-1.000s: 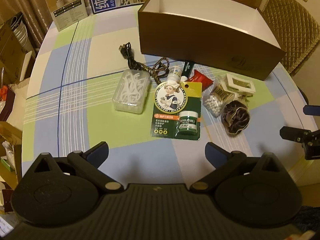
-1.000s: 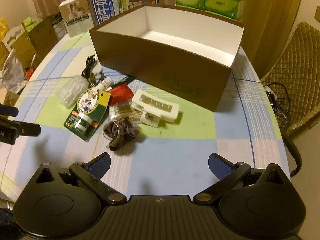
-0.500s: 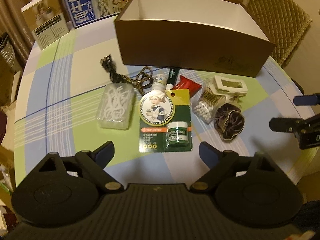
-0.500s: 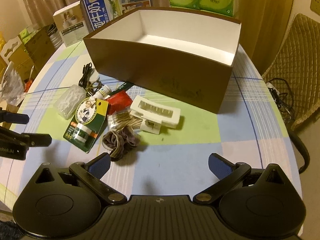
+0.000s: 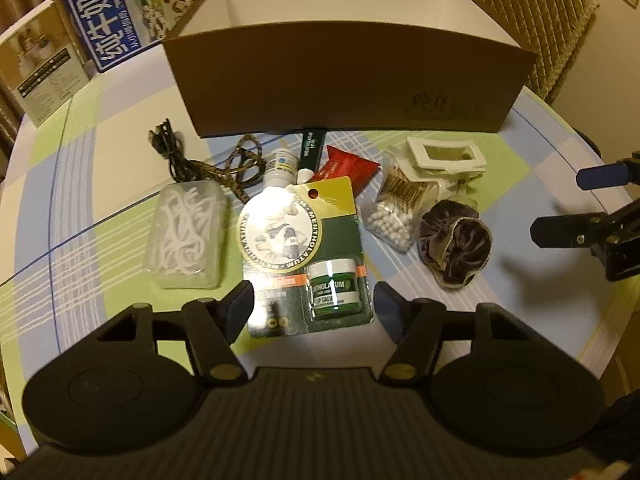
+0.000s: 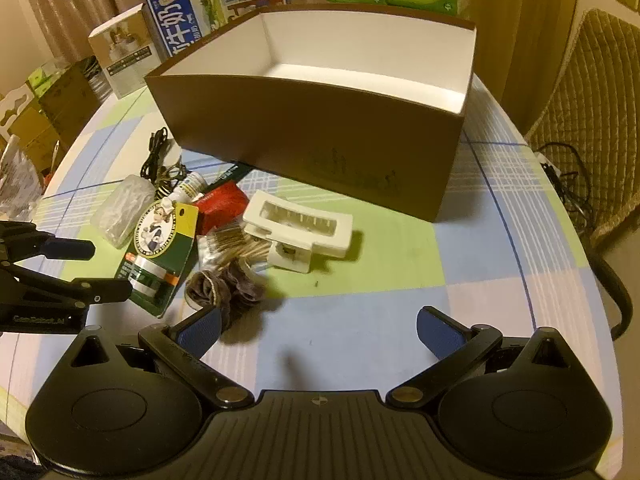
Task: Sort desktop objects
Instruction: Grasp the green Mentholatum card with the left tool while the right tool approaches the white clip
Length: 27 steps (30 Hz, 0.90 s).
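The left tongs (image 5: 312,300), lower than before, are closing astride the glossy flat carded balm pack (image 5: 304,252) without pressing it; the right tongs (image 6: 318,330) gape over the checked tabletop (image 6: 360,320).

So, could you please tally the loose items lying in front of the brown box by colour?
White or clear: 4 (floss pick case, small bottle, hair clip, cotton swab bag)
Green: 2 (Mentholatum card, tube)
Red: 1 (packet)
Dark: 2 (scrunchie, cable)
Total: 9
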Each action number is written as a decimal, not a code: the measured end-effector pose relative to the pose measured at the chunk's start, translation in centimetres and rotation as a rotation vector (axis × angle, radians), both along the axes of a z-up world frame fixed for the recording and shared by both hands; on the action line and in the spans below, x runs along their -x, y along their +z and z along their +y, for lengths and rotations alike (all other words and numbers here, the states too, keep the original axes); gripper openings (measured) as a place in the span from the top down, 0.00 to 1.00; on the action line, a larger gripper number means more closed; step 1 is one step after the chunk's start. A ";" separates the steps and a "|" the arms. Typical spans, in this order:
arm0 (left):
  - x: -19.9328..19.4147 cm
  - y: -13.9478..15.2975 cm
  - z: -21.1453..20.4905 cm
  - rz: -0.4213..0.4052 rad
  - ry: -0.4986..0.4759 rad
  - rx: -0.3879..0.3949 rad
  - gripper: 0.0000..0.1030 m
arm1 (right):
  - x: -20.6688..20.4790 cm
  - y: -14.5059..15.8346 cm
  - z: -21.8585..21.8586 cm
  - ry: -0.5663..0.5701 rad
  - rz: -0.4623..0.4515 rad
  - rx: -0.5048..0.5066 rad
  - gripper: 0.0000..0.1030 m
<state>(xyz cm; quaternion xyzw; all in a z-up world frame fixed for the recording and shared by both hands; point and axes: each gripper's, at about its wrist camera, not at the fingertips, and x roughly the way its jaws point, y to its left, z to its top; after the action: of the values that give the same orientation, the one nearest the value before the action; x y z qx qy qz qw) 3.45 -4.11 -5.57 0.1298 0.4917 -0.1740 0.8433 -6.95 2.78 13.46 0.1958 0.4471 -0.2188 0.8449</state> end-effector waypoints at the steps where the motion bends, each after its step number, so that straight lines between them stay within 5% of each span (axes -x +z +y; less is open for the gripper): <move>1: -0.2 -0.3 -0.1 0.005 -0.006 -0.004 0.40 | 0.0 -0.1 -0.1 -0.002 0.001 -0.002 0.02; 19: -2.4 -3.2 -1.6 0.066 -0.056 -0.005 0.70 | -0.2 -1.3 -1.8 -0.040 0.013 -0.026 0.02; 27: -1.5 -2.9 -1.4 0.024 -0.072 -0.013 0.71 | -0.5 -1.3 -2.0 -0.037 0.003 -0.025 0.02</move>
<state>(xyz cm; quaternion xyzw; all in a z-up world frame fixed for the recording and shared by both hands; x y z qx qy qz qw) 4.93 -5.55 -8.46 0.1507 0.4977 -0.2029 0.8297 -6.50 0.82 12.13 0.2144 0.4474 -0.2292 0.8375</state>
